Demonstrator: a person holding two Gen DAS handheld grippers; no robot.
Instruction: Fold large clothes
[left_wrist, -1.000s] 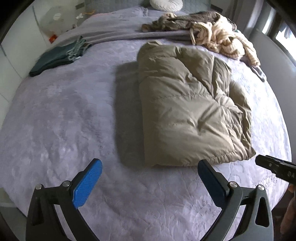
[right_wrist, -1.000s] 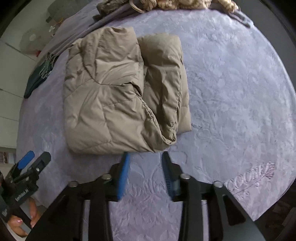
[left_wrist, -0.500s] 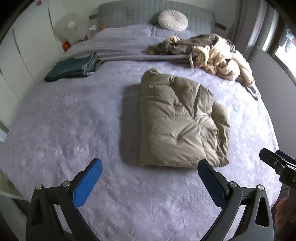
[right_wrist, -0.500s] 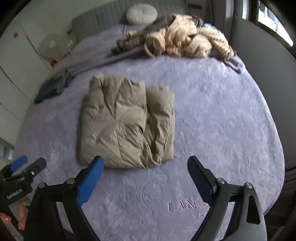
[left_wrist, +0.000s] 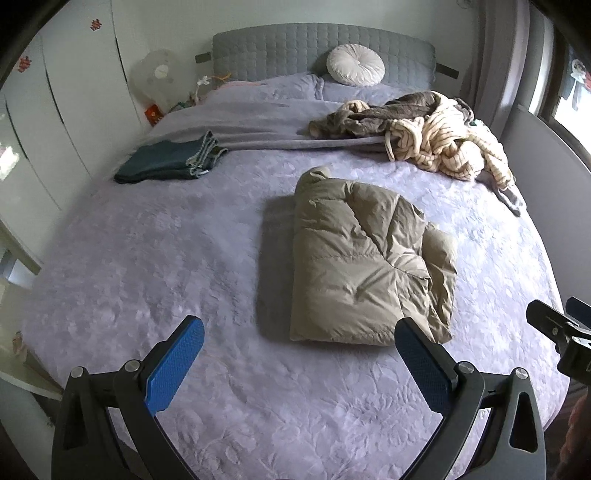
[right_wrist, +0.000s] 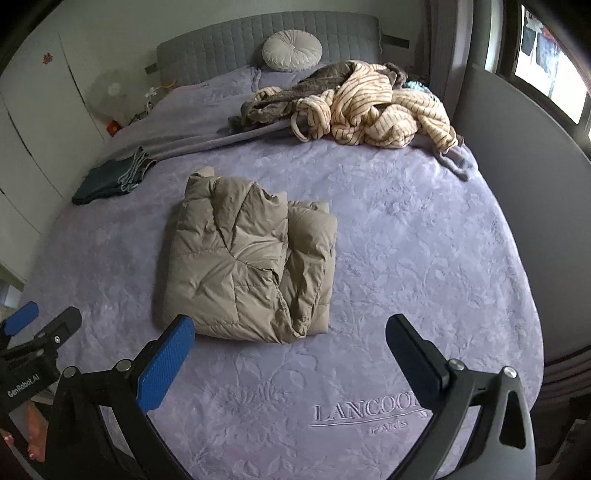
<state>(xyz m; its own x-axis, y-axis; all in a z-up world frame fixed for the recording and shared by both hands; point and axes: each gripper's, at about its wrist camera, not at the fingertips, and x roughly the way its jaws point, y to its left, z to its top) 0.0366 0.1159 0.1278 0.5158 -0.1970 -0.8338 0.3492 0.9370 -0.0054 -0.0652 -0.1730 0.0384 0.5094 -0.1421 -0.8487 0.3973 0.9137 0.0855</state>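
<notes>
While both tongs hang wide apart with nothing between them, the left gripper (left_wrist: 299, 354) and right gripper (right_wrist: 291, 350) sit above the near edge of the bed (right_wrist: 424, 258), and the folded tan puffer jacket (right_wrist: 247, 258) lies mid-bed, just beyond them. Puffy filling could spring that fold open, since the right-hand layer already bulges loose. The heap of striped and grey clothes (right_wrist: 369, 107) near the headboard looks knotted together, so lifting one piece may drag others. Embroidered on the bedspread I read "LANCOO…", cut off, over what seems "PARIS"; the left tool carries "GenRobot.AI".
</notes>
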